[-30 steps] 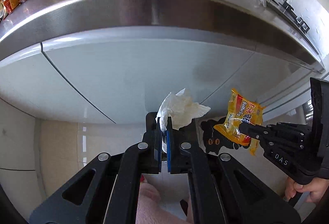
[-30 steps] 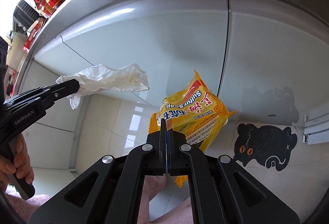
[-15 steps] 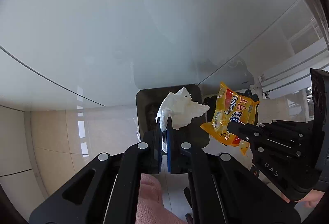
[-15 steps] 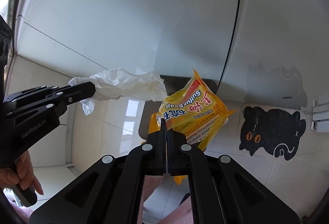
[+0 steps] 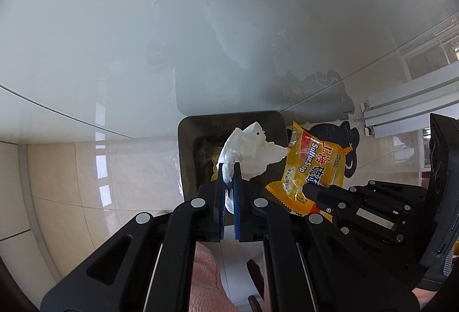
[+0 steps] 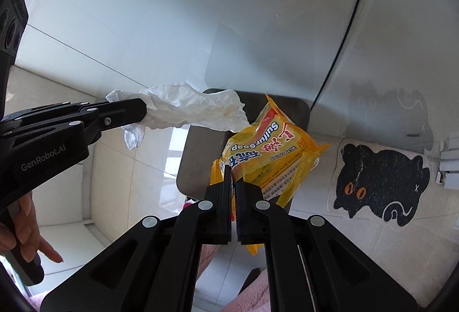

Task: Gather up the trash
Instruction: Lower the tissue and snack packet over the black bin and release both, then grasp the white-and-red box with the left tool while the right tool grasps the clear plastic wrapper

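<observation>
Crumpled tissue [image 5: 252, 148]: pinched in the closed left gripper [image 5: 228, 185], hanging over the open trash bin [image 5: 186, 157].
Sulfur soap wrapper [image 6: 272, 154]: clamped in the closed right gripper [image 6: 233, 185], above the bin's right edge.
Trash bin: dark, on the tiled floor [image 5: 71, 168] beside a cat mat [image 6: 381, 183]; some trash seems to lie inside.
Progress: both pieces collected and carried over the bin; release not yet done.

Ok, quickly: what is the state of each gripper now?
Left gripper: closed on the white tissue.
Right gripper: closed on the yellow soap wrapper.
</observation>
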Demonstrator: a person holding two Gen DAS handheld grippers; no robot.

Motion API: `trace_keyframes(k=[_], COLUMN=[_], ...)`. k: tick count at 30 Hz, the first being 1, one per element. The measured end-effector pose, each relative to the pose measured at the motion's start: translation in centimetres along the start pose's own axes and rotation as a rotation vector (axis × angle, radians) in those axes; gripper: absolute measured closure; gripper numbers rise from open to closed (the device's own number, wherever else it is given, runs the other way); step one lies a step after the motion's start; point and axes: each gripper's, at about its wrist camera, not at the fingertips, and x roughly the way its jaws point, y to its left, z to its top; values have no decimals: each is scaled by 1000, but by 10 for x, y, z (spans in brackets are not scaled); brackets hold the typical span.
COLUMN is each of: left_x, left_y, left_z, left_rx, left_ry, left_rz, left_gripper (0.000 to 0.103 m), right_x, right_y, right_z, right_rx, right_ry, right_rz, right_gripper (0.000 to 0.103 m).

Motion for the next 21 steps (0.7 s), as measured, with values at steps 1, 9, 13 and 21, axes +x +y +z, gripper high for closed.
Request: trace_keyframes(k=[1,9,13,21], left_x=[1,-5,-13,-54], left_y=[1,-1,-2,-5], left_z=[1,1,3,7], left_rx=[-1,-9,-6,6], left_ry=[-2,-23,-33,-103], left_rz=[-4,-6,-10,-11], left_gripper=[97,78,72,21], right_x=[-2,-3,-10,-44], right_y=[2,1,3,16], right_z=[1,1,1,1], right_rx=[1,-16,-27,-49], right_ry=[-2,4,-4,-39], right_rz=[-3,4,1,-11], right_gripper=[97,51,51,3])
